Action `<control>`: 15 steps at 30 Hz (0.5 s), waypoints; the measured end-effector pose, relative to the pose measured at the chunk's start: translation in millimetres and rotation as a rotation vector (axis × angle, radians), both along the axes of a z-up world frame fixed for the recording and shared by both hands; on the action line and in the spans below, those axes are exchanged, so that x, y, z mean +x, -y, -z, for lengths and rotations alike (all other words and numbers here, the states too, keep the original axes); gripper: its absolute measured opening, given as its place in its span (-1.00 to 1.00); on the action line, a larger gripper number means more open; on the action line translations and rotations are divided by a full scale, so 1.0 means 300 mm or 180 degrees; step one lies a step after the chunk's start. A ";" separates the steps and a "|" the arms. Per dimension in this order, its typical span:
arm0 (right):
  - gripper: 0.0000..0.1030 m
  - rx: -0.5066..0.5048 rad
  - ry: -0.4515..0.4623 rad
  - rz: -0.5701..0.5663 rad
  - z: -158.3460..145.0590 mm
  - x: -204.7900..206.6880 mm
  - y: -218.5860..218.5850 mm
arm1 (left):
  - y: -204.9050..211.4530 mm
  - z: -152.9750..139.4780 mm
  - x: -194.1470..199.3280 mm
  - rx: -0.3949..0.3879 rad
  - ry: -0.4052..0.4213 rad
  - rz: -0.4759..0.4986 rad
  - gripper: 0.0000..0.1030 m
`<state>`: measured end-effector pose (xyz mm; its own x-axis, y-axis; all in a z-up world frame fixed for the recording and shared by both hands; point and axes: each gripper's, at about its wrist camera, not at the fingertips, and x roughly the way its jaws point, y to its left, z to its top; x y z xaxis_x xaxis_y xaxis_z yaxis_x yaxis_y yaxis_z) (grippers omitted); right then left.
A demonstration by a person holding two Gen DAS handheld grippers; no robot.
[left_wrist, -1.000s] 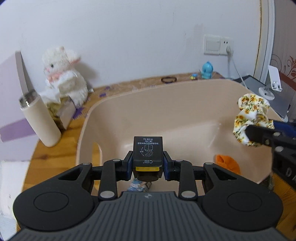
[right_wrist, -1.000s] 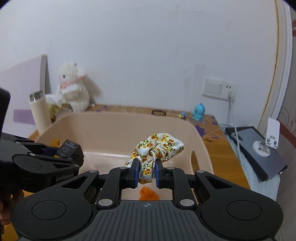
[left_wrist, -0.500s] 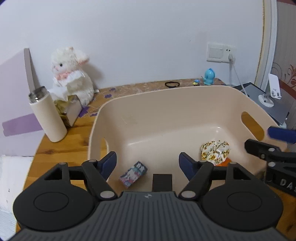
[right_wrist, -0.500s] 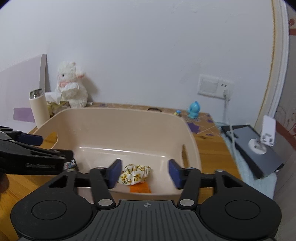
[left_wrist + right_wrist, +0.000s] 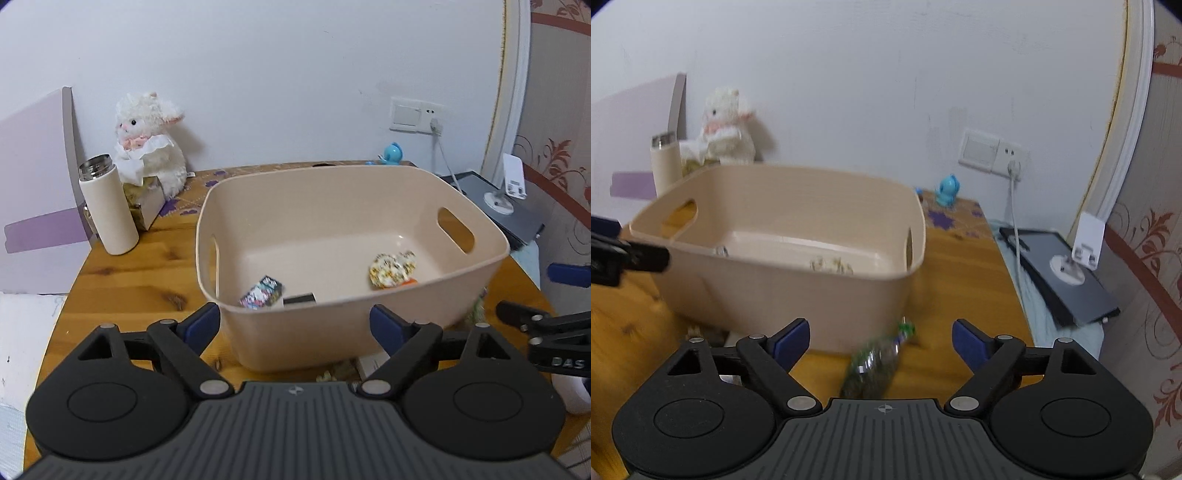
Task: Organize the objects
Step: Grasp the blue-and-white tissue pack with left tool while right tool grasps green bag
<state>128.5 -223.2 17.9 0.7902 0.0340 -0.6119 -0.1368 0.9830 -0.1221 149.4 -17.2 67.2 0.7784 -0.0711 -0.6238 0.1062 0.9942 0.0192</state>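
You are between picks: both tools are empty and held on the near side of the beige basin [image 5: 476, 266], and nothing is in hand. The left tool [image 5: 295, 325] stands wide open, its blue-padded fingers spread across the basin's near wall without touching it. The right tool [image 5: 881, 338] is just as wide and holds nothing.

Inside the basin lie the floral scrunchie [image 5: 392, 268] with an orange item [image 5: 409, 282] just beside it, a small printed box [image 5: 262, 292] and a dark flat box [image 5: 300, 298] near the front wall. So that share of the sorting looks done.

What remains, by my reading, is on the counter [image 5: 129, 280] in front of the basin. A plastic bottle [image 5: 875, 369] lies on its side there, green cap toward the basin, directly between your right tool's open fingers. It is blurred, so judge its angle carefully. Lower the right tool over the bottle's body, close across its width, and expect it to roll if only one finger touches first. Some small scraps near the basin's base are too unclear to name.
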 end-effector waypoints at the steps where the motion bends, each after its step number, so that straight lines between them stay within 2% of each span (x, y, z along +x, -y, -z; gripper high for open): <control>1: 0.68 0.0007 -0.0036 0.0008 0.014 0.000 0.004 | 0.003 0.003 -0.014 0.0011 -0.0009 0.0019 0.73; 8: 0.69 -0.0017 -0.0248 0.0016 0.113 0.014 0.015 | 0.031 0.078 -0.079 0.0016 -0.0181 0.0158 0.73; 15: 0.67 -0.0003 -0.0330 0.0022 0.173 0.052 0.004 | 0.080 0.190 -0.057 -0.0005 -0.0509 0.0287 0.73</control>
